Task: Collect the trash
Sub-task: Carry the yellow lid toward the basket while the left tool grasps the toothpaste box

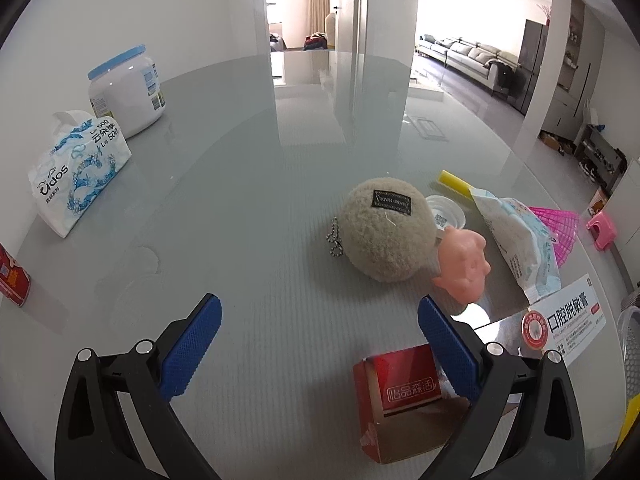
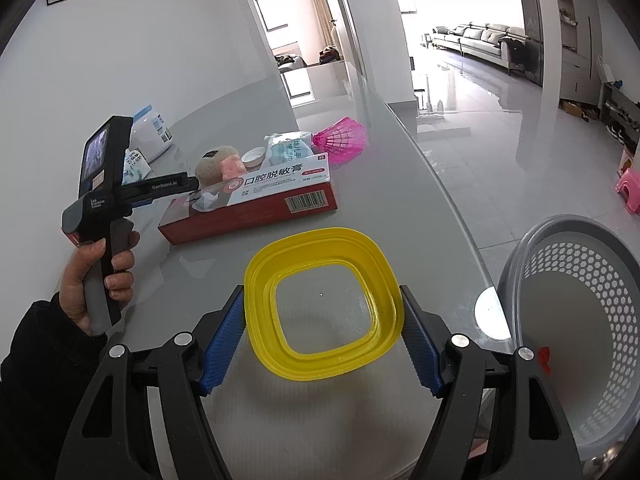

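My left gripper (image 1: 320, 336) is open above the grey table (image 1: 240, 200). A small red carton (image 1: 396, 396) lies just under and inside its right finger. Beyond it are a beige plush ball (image 1: 384, 228), a pink toy (image 1: 466, 268), a white-blue packet (image 1: 516, 236) and a toothpaste box (image 1: 568, 320). My right gripper (image 2: 322, 336) is open with a yellow square lid ring (image 2: 324, 304) between its fingers, near both pads; I cannot tell if they touch it. A grey perforated bin (image 2: 580, 320) stands at the right, beside the table edge.
At the left of the table are a tissue pack (image 1: 76, 172), a white jar with a blue lid (image 1: 128, 88) and a red can (image 1: 12, 280). A pink basket (image 2: 342, 140) and a clear cup (image 1: 446, 210) lie behind the clutter. The left hand-held gripper (image 2: 104, 200) shows in the right wrist view.
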The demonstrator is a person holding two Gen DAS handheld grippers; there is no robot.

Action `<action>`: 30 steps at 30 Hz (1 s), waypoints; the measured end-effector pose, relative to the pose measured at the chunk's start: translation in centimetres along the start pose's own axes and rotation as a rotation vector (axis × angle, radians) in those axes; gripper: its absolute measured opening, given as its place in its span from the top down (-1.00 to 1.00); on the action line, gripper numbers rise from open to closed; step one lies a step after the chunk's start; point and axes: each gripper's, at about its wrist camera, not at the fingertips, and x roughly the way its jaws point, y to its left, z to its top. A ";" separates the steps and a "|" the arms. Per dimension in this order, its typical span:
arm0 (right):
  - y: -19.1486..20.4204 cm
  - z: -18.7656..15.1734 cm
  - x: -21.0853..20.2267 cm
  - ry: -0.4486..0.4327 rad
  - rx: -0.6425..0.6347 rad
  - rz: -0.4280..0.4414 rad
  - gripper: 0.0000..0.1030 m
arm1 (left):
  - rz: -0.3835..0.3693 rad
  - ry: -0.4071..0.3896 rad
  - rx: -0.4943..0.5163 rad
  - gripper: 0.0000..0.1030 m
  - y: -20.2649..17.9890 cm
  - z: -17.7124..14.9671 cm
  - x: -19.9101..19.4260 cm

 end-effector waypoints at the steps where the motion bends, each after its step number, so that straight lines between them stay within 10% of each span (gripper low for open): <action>1: -0.1 0.0 -0.2 -0.006 0.001 0.001 -0.37 | -0.004 0.001 0.008 -0.88 -0.2 -0.4 -0.3; 17: -2.6 -1.4 -2.8 -0.043 0.062 0.013 -0.38 | -0.109 0.022 0.094 -0.88 -5.7 -7.1 -6.2; 30: -5.6 -3.2 -6.1 -0.083 0.127 -0.019 -0.38 | -0.187 -0.065 0.162 -0.88 -11.8 -6.5 -9.7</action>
